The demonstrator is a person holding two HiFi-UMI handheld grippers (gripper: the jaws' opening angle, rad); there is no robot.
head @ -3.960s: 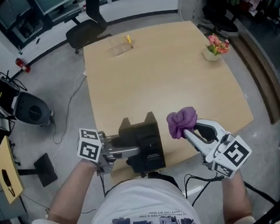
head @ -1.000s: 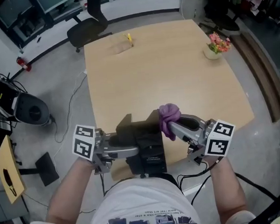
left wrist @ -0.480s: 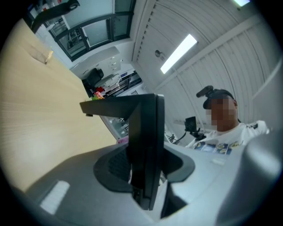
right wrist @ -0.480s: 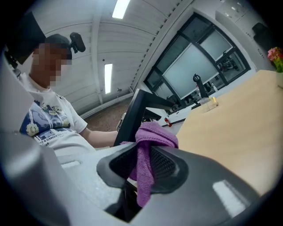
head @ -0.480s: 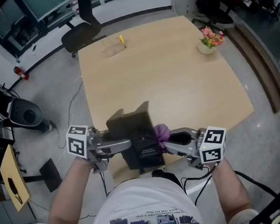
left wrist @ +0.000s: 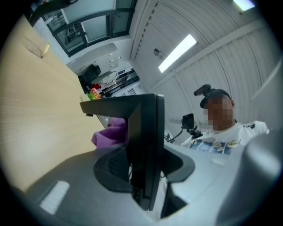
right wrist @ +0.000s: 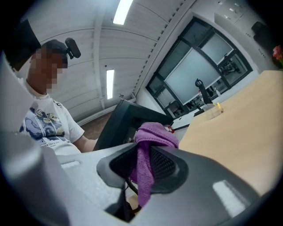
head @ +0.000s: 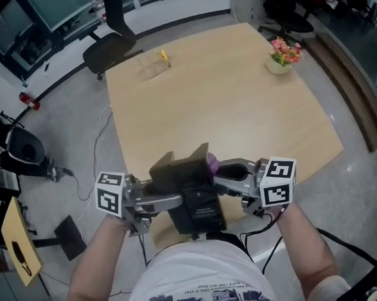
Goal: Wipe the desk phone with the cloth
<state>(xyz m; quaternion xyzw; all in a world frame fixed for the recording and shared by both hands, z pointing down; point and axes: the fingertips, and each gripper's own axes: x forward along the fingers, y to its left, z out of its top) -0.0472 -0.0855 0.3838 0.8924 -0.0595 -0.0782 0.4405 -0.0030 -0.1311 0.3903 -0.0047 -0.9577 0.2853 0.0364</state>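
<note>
Purple cloth against the phone's right side

The left gripper [left wrist: 142, 170] clamps the black desk phone [head: 192, 185] edgewise between half-spread jaws, at the near edge of the table [head: 236, 92]. The right gripper [right wrist: 140, 172] pinches the purple cloth [right wrist: 148, 143], whose bunched tip touches the phone. The wipe likely goes best with the phone braced firmly and steady strokes along the casing.
</note>
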